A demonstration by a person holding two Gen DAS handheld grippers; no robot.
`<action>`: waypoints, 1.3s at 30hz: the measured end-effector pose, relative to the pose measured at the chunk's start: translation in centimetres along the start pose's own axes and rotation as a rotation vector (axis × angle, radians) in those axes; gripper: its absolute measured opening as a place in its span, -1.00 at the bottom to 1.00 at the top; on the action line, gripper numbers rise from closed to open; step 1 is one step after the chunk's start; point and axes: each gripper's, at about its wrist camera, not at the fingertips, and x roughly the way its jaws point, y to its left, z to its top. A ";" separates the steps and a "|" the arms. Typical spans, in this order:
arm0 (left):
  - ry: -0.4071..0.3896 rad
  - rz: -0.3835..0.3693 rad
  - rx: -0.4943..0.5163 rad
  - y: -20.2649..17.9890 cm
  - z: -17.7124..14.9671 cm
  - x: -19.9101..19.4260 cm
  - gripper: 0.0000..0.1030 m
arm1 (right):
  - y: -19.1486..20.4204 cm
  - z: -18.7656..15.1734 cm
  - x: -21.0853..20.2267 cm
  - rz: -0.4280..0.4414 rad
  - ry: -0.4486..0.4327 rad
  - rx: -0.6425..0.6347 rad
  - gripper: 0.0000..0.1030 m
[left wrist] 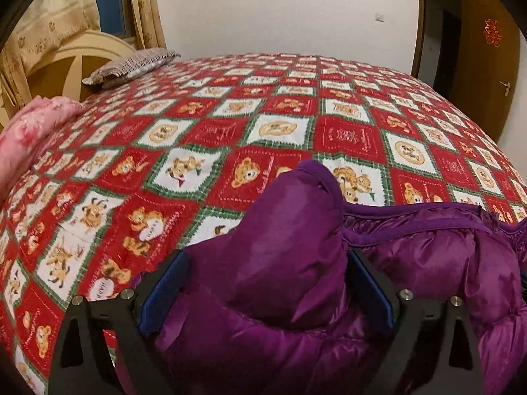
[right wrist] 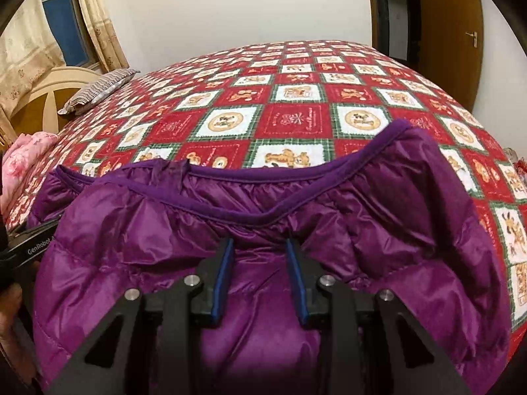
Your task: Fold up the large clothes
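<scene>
Left wrist view: left gripper [left wrist: 263,283] at 6 o'clock, jaws spread wide around a puffed purple jacket [left wrist: 428,256] sleeve end, pads beside the fabric without a clear squeeze; probably mid-release or just short of a pinch. Jacket draped on the bed [left wrist: 230,105] near edge, from centre toward 4 o'clock, bedspread clear beyond for folding.

Right wrist view: right gripper [right wrist: 260,279] at 6 o'clock, jaws narrowed on a fold of jacket below the collar, seemingly pinching it to steady the garment. Pillow [right wrist: 98,89] at 10 o'clock.
</scene>
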 end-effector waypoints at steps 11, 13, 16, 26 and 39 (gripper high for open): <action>0.036 0.057 0.075 -1.5 0.0 1.0 0.96 | -0.6 -0.2 0.5 -0.015 0.004 0.029 -0.39; 0.039 0.058 0.077 -1.5 0.0 1.1 0.96 | -0.7 -0.2 0.5 -0.017 0.006 0.032 -0.39; 0.044 0.059 0.078 -1.5 0.0 1.2 0.97 | -0.8 -0.2 0.6 -0.014 0.009 0.038 -0.40; 0.053 0.044 0.069 -1.4 0.0 1.5 0.98 | -1.1 -0.3 0.7 -0.008 0.008 0.045 -0.40; -0.081 -0.060 0.183 -8.4 2.0 -5.0 0.97 | -6.2 0.6 -3.4 -0.131 -0.080 0.125 -0.41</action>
